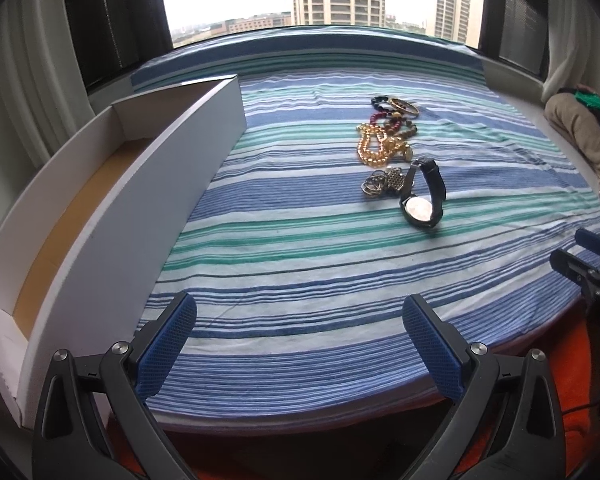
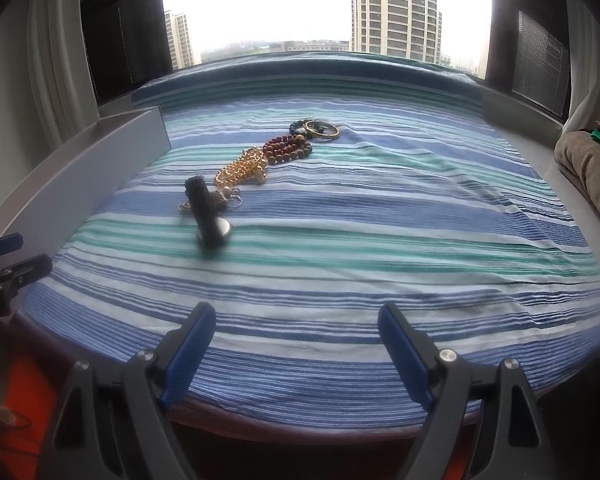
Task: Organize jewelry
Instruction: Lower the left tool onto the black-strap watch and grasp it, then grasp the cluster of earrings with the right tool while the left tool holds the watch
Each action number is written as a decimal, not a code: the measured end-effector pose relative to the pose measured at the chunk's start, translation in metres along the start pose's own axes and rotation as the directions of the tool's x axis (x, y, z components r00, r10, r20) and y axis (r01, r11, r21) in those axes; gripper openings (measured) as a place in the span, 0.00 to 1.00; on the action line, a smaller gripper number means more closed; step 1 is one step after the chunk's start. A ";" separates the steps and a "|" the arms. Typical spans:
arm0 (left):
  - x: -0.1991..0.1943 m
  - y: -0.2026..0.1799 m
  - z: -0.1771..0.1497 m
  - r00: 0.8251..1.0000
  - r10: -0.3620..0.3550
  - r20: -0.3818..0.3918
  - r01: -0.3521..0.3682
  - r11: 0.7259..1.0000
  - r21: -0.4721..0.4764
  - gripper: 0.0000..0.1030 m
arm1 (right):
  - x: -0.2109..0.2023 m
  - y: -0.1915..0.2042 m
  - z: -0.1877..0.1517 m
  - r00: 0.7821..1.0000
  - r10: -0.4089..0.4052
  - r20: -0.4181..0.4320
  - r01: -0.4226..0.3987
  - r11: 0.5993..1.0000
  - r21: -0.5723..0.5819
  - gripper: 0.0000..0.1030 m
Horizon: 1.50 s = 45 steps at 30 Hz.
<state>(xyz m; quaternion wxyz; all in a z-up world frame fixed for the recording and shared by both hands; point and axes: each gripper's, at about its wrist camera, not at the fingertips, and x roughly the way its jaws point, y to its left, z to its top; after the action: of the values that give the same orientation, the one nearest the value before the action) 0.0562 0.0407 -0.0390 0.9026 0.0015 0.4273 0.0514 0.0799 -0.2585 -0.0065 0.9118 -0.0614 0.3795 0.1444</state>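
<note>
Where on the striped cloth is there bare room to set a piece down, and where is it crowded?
Bare: the wide band of striped cloth between the open left tongs and the watch; also between the white box and the jewelry. Right of the jewelry is bare too. Crowded: the row from the watch through the gold chain to the bangle.

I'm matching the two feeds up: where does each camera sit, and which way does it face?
Left wrist: near edge, looking across the striped cloth to the window; box at left, own open fingers below, right gripper at right edge.
Right wrist: same way, further right; own open fingers, left gripper at left.
Shared: watch, jewelry, box.
</note>
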 end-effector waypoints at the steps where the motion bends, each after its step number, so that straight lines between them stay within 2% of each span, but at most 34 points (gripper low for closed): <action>1: 0.000 -0.001 0.000 1.000 -0.002 -0.003 0.002 1.000 0.003 1.00 | -0.001 0.000 0.000 1.000 -0.005 0.002 0.005 1.000 -0.003 0.83; 9: 0.002 -0.003 0.000 1.000 -0.008 -0.012 0.008 1.000 0.002 1.00 | 0.002 -0.005 -0.001 1.000 -0.021 -0.014 0.021 1.000 0.011 0.83; 12: 0.004 -0.002 0.002 0.999 -0.030 -0.022 0.029 0.999 -0.021 1.00 | 0.001 -0.006 -0.001 1.000 -0.019 -0.013 0.019 1.000 0.012 0.83; 16: 0.005 0.000 0.014 0.988 -0.152 -0.013 0.150 0.985 -0.085 0.99 | -0.002 -0.009 -0.003 1.000 -0.023 0.001 0.023 1.000 0.022 0.83; 20: 0.014 -0.013 0.033 0.961 -0.277 -0.010 0.275 0.955 -0.111 0.99 | 0.001 -0.012 -0.006 1.000 -0.016 -0.012 0.016 0.999 0.034 0.83; 25: 0.047 -0.052 0.064 0.940 -0.338 -0.035 0.334 0.939 -0.084 0.99 | -0.001 -0.009 -0.007 1.000 -0.007 -0.007 0.007 1.000 0.025 0.83; 26: 0.055 -0.061 0.070 0.941 -0.335 -0.044 0.331 0.941 -0.071 0.99 | -0.002 -0.009 -0.007 1.000 -0.006 -0.005 0.007 1.000 0.023 0.83; 28: 0.072 -0.080 0.079 0.955 -0.292 -0.053 0.291 0.956 -0.034 0.99 | -0.003 -0.009 -0.006 1.000 -0.004 -0.004 0.004 1.000 0.022 0.83; 30: 0.090 -0.099 0.085 0.972 -0.224 -0.067 0.225 0.974 0.004 0.99 | -0.006 -0.009 -0.006 1.000 -0.006 0.006 0.006 1.000 0.023 0.83; 33: 0.111 -0.116 0.088 0.989 -0.120 -0.085 0.123 0.992 0.031 0.98 | -0.011 -0.012 -0.007 1.000 -0.010 0.019 0.010 1.000 0.028 0.83; 34: 0.114 -0.119 0.089 0.993 -0.088 -0.079 0.091 0.995 0.038 0.92 | -0.012 -0.013 -0.008 1.000 -0.012 0.021 0.011 0.999 0.031 0.83; 35: 0.116 -0.120 0.089 0.995 -0.066 -0.073 0.069 0.997 0.046 0.77 | -0.013 -0.014 -0.009 1.000 -0.013 0.020 0.012 0.999 0.033 0.83; 36: 0.118 -0.121 0.089 0.996 -0.054 -0.073 0.058 0.997 0.053 0.67 | -0.012 -0.016 -0.011 1.000 -0.014 0.017 0.013 0.999 0.036 0.83; 37: 0.119 -0.119 0.088 0.995 -0.060 -0.077 0.064 0.996 0.056 0.42 | -0.012 -0.017 -0.012 1.000 -0.015 0.012 0.015 0.999 0.039 0.83; 38: 0.119 -0.117 0.087 0.994 -0.080 -0.079 0.085 0.995 0.051 0.25 | -0.010 -0.019 -0.014 1.000 -0.016 0.006 0.016 0.999 0.045 0.83; 40: 0.115 -0.108 0.085 0.991 -0.106 -0.081 0.109 0.993 0.039 0.16 | -0.008 -0.022 -0.016 1.000 -0.014 -0.005 0.014 0.998 0.056 0.83; 45: 0.093 -0.078 0.075 0.984 -0.162 -0.067 0.162 0.987 -0.008 0.16 | -0.007 -0.024 -0.015 1.000 0.004 -0.001 -0.004 0.998 0.064 0.83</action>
<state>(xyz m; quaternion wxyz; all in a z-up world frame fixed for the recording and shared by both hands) 0.1795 -0.0249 -0.0667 0.8888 -0.0362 0.4564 -0.0215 0.0726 -0.2863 -0.0124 0.9128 -0.0312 0.3846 0.1341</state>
